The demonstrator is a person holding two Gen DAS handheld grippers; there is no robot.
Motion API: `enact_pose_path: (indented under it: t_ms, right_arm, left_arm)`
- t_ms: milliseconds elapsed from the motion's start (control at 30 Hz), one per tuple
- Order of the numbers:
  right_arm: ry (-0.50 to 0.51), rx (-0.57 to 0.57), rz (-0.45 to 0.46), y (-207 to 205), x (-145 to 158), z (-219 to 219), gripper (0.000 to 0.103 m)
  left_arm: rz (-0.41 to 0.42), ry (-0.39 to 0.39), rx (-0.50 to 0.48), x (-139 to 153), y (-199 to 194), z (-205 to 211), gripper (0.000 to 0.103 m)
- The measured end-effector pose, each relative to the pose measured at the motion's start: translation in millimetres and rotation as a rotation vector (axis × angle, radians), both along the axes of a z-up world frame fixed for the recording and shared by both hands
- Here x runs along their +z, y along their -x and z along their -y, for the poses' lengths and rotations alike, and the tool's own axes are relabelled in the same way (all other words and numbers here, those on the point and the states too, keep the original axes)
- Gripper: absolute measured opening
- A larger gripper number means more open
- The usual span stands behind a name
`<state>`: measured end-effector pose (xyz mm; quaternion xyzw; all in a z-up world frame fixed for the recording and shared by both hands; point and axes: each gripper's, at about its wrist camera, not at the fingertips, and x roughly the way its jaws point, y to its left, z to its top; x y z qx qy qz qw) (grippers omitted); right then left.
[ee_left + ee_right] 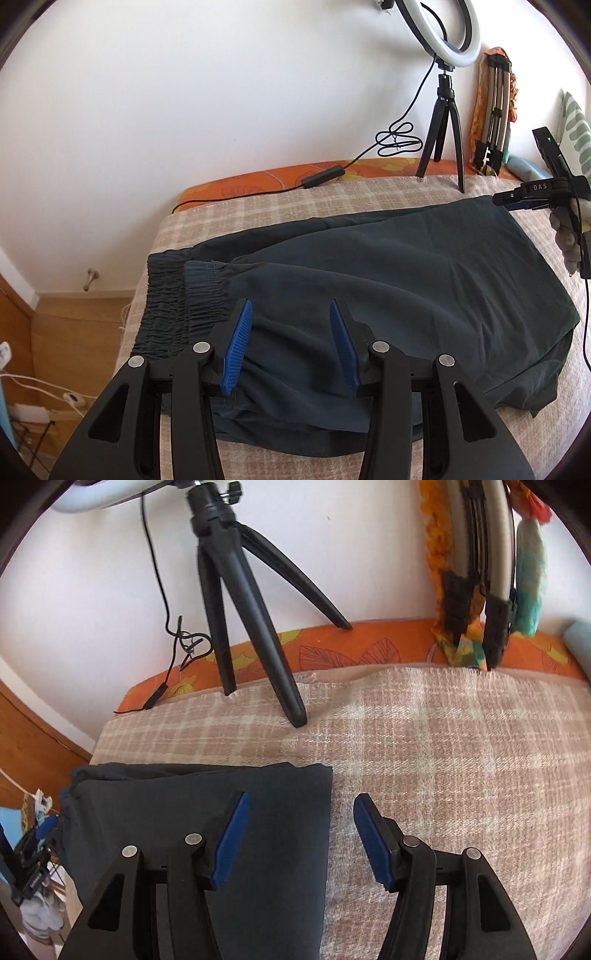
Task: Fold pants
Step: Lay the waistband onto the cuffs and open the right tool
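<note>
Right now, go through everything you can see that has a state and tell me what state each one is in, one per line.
Pants: folded, flat on the blanket, waistband layers stacked.
Left gripper: open, fingers over the cloth near the waistband, gripping nothing.
Right gripper: open, empty, straddling the folded edge.
Ring light: unlit as far as I can tell, upright on its tripod.
Cable: loosely coiled.

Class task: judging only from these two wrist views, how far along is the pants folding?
Done: the pants lie doubled on the blanket, waistband layers stacked. In hand: nothing; left tongs and right tongs stand open above the cloth. Left: folding this long bundle shorter.
</note>
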<state>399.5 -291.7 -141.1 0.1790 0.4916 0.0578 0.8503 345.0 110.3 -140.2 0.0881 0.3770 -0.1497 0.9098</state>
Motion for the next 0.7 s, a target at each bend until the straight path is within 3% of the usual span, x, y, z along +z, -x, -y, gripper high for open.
enact_pose_path:
  t_ms: [100, 167, 233, 367, 433, 500, 600, 633, 700]
  right_arm:
    - [-0.063, -0.004, -0.004, -11, -10, 5, 0.05]
    - [-0.096, 0.009, 0.016, -13, -10, 0, 0.018]
    - [-0.077, 0.03, 0.044, -12, -6, -9, 0.003]
    - [0.004, 0.015, 0.116, -3, 11, -17, 0.001]
    - [0.036, -0.04, 0.104, -7, 10, -9, 0.001]
    - [0.004, -0.029, 0.084, -11, 3, -4, 0.002]
    - [-0.018, 0.015, 0.059, -11, 3, -6, 0.015]
    - [-0.015, 0.022, 0.053, -10, 4, -6, 0.032]
    - [-0.002, 0.03, 0.07, 3, 12, -1, 0.035]
  left_arm:
    - [-0.01, -0.02, 0.008, -4, -1, -4, 0.042]
    - [-0.008, -0.025, 0.017, -5, -1, -8, 0.042]
    - [-0.013, -0.009, 0.024, -5, -2, -13, 0.042]
    - [-0.022, -0.051, 0.036, -10, -8, -14, 0.042]
    - [-0.056, -0.126, 0.072, -23, -15, -15, 0.045]
    - [-0.095, -0.136, 0.082, -35, -20, -20, 0.046]
    - [-0.083, -0.124, 0.094, -35, -16, -23, 0.046]
    - [-0.071, -0.126, 0.096, -31, -13, -22, 0.045]
    - [-0.052, -0.143, 0.094, -25, -7, -19, 0.045]
